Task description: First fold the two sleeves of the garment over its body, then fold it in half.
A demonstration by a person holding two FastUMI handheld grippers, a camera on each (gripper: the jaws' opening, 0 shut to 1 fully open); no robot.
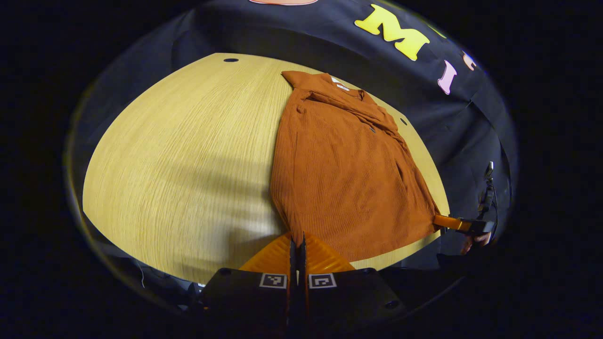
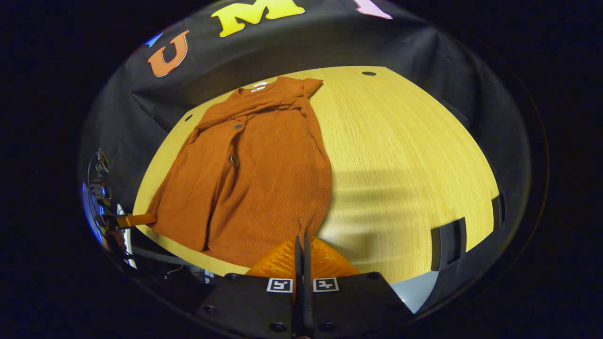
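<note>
A rust-brown ribbed garment (image 1: 344, 169) lies flat on the pale wood-grain counter (image 1: 188, 155), its collar toward the booth's dark cloth wall (image 1: 292, 33) and its hem along the near edge. Both sleeves are already laid across the upper body, forming a band of folded cloth just below the collar, where a small white label shows. In the left gripper view the left gripper (image 1: 297, 242) sits at the hem's corner at the near edge of the counter, its fingers pressed together with a pinch of the garment's hem caught between them. Farther off in that view, at the opposite hem corner, the right gripper (image 1: 450, 221) reaches in from beyond the counter's edge, held by a hand (image 1: 476, 241), with its fingers touching the cloth. In the right gripper view the garment (image 2: 254, 174) spreads from the far collar down to the near edge of the counter (image 2: 405, 155), with two dark buttons visible along its front. There the right gripper (image 2: 303, 235) has its fingers closed on the hem's corner, while the left gripper (image 2: 141, 219) appears small at the other hem corner, meeting the cloth's edge. A round dark hole (image 2: 369, 73) sits in the counter near its far edge.
</note>
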